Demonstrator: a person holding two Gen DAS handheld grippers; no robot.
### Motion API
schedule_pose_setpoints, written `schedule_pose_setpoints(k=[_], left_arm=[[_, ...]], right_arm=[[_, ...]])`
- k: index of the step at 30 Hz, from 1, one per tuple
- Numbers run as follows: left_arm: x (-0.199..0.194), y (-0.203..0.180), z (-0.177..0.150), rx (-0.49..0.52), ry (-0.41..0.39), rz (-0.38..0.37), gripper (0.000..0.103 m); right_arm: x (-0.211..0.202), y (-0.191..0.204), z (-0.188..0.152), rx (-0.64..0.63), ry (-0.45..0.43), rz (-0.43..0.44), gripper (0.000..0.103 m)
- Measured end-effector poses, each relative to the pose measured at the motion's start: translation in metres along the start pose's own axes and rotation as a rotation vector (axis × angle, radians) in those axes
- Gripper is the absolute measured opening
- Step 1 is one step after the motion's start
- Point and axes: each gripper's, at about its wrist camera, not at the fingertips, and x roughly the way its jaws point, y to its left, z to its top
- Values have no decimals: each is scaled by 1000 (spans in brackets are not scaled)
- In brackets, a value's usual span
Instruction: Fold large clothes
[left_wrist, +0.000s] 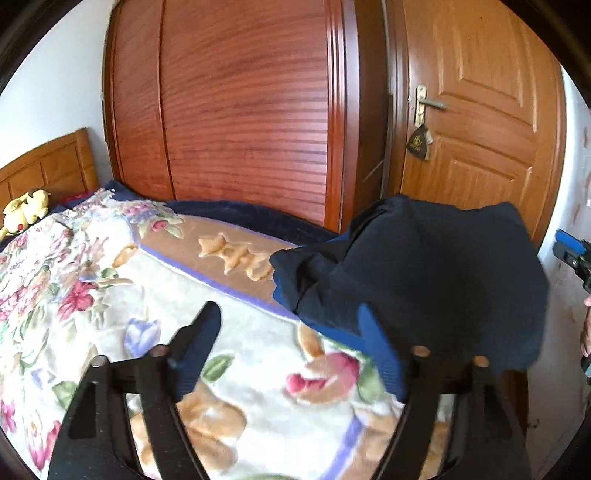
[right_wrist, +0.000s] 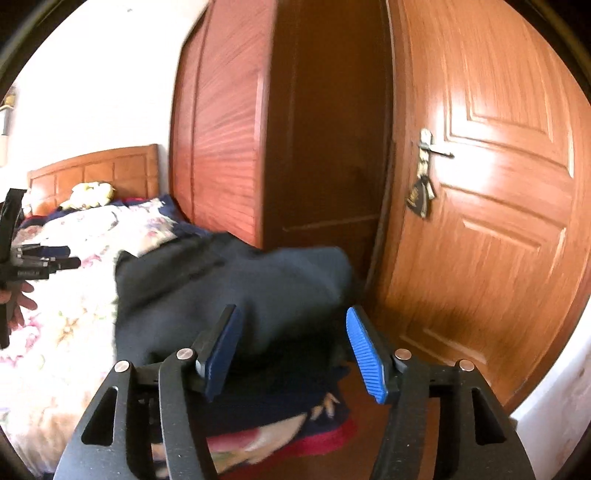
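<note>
The left gripper (left_wrist: 290, 345) stands spread above the flowered blanket (left_wrist: 229, 332), nothing between its blue pads. The dark garment (left_wrist: 413, 273) lies at about one o'clock from it, its near edge close to the right-hand pad, though whether cloth and pad touch I cannot tell through the blur. The right gripper (right_wrist: 291, 354) is spread too, pads apart and pinching nothing, with the same garment (right_wrist: 236, 288) bunched straight ahead at twelve o'clock and reaching down behind the left-hand pad.

The garment sits in a loose heap at the foot corner of the bed (left_wrist: 236, 210) — rumpled, with one lobe pushed out toward nine o'clock in the left view and part of it hanging near the bed's edge by the door (right_wrist: 498, 229). It looks as if a fold has been laid and let go, or a new grip is about to be taken; the heap is far from flat, so the task seems only partly done.

To do this step well, each gripper should pick a clear edge or corner rather than the thick middle, bite a single layer, and lift both sides evenly so the cloth spreads before it is laid over. The risk is the hanging part — a one-sided pull could drag the garment off the bed.

Farther out stand the wardrobe (left_wrist: 243, 110), the headboard (left_wrist: 48, 166) at ten o'clock, and a yellow plush toy (left_wrist: 26, 214).
</note>
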Motion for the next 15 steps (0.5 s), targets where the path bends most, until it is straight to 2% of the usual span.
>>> schedule_pose_setpoints(k=[7, 15], left_arm=[[-81, 17, -29, -23, -61, 19, 87], [-185, 74, -90, -69, -124, 189, 94]], right_arm=[[-26, 80, 4, -28, -4, 180, 71], [-40, 202, -6, -72, 5, 407, 74]])
